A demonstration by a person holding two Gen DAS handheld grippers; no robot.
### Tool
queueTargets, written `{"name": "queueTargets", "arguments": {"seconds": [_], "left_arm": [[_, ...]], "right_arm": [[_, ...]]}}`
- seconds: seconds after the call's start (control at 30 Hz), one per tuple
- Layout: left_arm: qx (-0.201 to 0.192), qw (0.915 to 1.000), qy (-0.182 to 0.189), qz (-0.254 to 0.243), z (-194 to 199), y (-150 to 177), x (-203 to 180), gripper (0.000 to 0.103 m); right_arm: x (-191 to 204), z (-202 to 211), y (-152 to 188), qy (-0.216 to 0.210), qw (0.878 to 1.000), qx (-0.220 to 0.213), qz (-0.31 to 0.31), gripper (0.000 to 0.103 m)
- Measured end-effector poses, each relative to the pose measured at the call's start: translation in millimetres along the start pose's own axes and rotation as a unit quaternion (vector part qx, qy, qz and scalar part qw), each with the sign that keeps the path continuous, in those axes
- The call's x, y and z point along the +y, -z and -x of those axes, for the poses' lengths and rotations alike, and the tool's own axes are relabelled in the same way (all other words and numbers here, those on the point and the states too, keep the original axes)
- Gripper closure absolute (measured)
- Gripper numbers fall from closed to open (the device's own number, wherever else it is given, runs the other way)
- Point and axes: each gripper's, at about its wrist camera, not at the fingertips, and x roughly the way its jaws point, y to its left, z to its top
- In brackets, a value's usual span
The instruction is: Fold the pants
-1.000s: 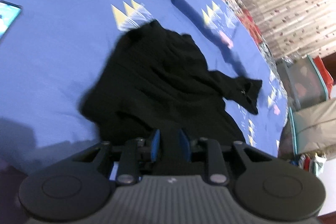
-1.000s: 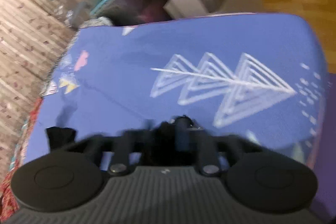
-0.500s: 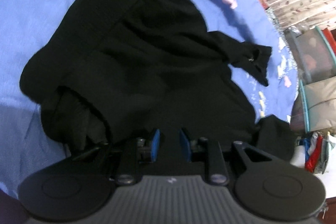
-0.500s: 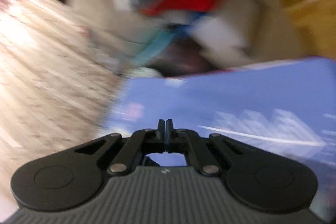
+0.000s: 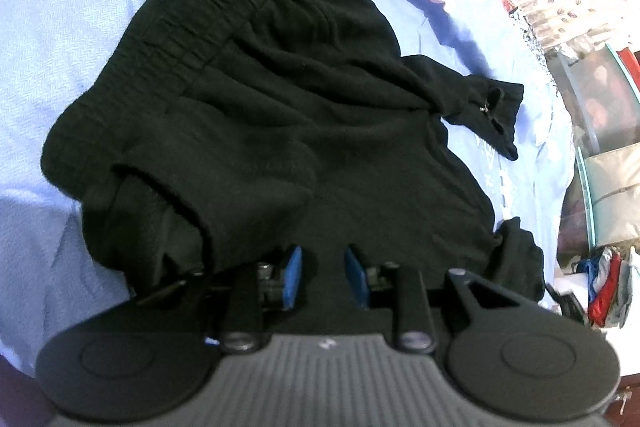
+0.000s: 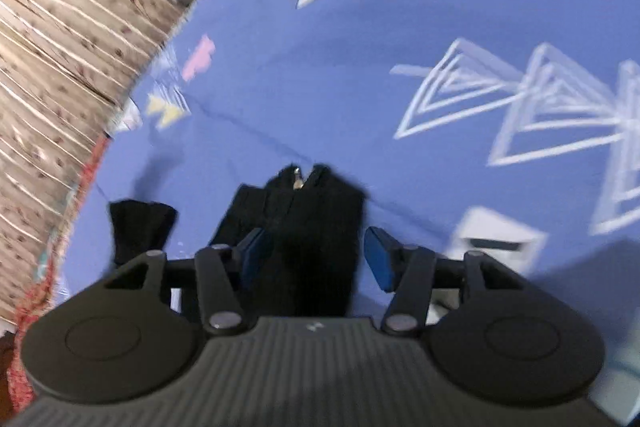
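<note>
Right gripper (image 6: 314, 261) jaws had just been opening, black pants cuff (image 6: 316, 227) loose between them at lower centre; early withdrawal could drag fabric and undo the fold.

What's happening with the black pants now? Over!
Left gripper clamped on pants. Right gripper just opened, cuff between, unpinched. Nothing blocking.

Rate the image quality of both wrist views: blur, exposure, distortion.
Left wrist view: mostly sharp, fisheye bending at the edges, black pants underexposed so folds barely read. Right wrist view: motion-smeared, worst on the curtain and the bedsheet print; curtain overexposed.
</note>
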Motion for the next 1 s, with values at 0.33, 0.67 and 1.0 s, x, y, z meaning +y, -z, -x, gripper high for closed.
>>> {"name": "queueTargets", "arguments": {"seconds": [0.33,0.67,1.0], "left_arm": [[-0.020,0.9986,0.009,-0.048,11,-16,-9,0.077],[-0.158,0.9710,-0.064,-0.168,63,-116,-20,0.069],[-0.138,0.9471,-0.086,-0.277,-41,-206,-64,0.040]], "right_arm": [[-15,52,-21,0.114,0.985,-0.112,0.071,0.091],[-25,91,-29,0.162,0.970,-0.179,0.012,0.046],[179,-38,-1,-0.074,0.981,0.037,0.175,0.047]]}}
